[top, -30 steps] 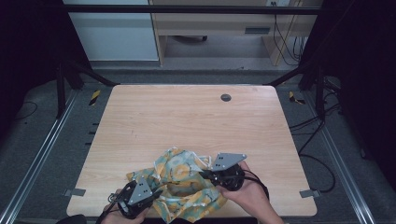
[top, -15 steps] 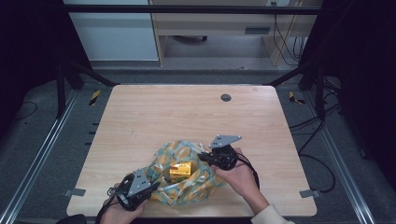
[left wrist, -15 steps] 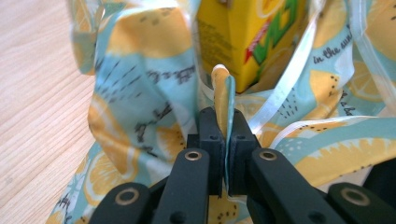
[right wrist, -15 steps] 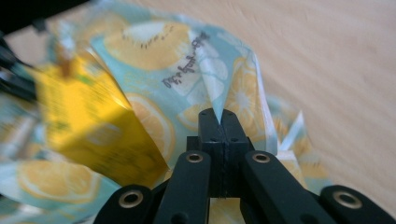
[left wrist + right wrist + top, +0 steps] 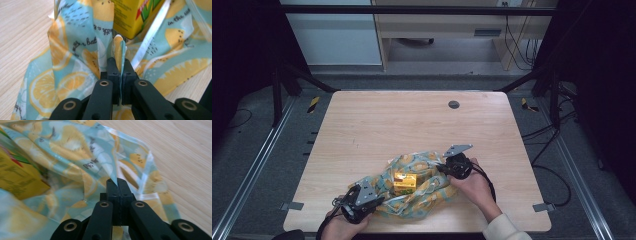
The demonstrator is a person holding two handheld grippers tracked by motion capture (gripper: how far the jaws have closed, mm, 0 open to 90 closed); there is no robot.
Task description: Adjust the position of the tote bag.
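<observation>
Left gripper point(image 5: 119, 65) has its jaws pressed together on a thin fold of the lemon-print cloth point(image 5: 75, 50), the pinched edge standing up between the black tips in the left gripper view. From above, this left gripper point(image 5: 373, 199) sits at the near left end of the cloth point(image 5: 432, 192), held by the person's left hand point(image 5: 339, 227) at the table's near edge. Just beyond the pinched fold, a yellow carton point(image 5: 135, 15) stands on the fabric, its lower corner close to the jaw tips; a pale strip of the cloth's hem runs slanting past it on the right.

Right gripper point(image 5: 117, 182) is likewise clamped shut on the cloth point(image 5: 82, 152), a pointed peak of the fabric rising from between its tips (the material looks thin and partly see-through there). In the high view the right gripper point(image 5: 444, 169) is at the far right side of the cloth, with the right hand point(image 5: 474, 187) behind it. The carton point(image 5: 17, 180) shows blurred at the left of the right gripper view.

Seen from above, the carton point(image 5: 405, 182) lies in the middle of the crumpled cloth, between the two grippers. The cloth lies on the near half of the wooden table point(image 5: 412, 130), whose far edge carries a small dark round cap point(image 5: 454, 104).
</observation>
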